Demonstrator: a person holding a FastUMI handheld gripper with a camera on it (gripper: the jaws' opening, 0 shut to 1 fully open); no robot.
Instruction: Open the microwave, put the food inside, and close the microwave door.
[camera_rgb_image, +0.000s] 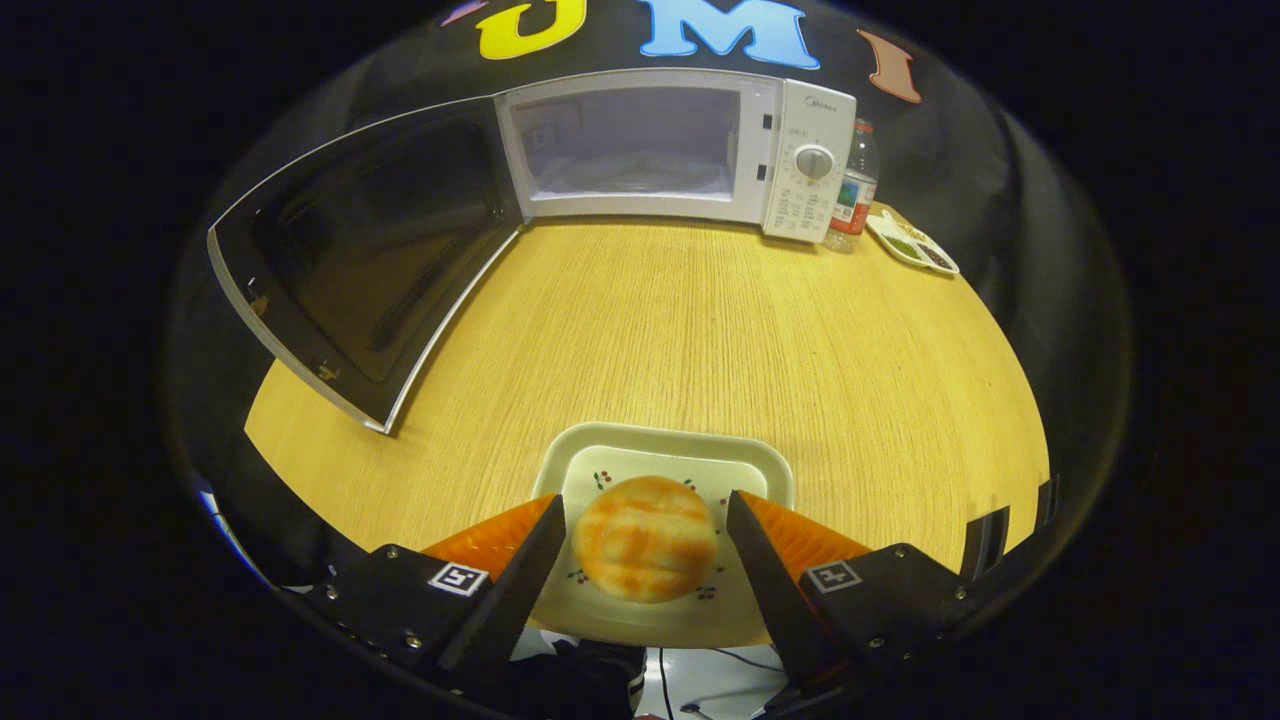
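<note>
Between spread tongs (645, 515): bun (645, 538) on plate (665, 450), untouched.

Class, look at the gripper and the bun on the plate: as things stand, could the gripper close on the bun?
Probably yes. The gripper is open, with the bun between its fingers and nothing in the gaps. The bun sits on the plate, so the fingers may meet the plate's rim.

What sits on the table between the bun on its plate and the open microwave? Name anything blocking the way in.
Nothing visible blocks it. The gripper is open, its fingers either side of the bun on the plate. Bare table runs to the microwave, whose door is swung aside. The bottle and small dish sit beside the microwave, off the path.
</note>
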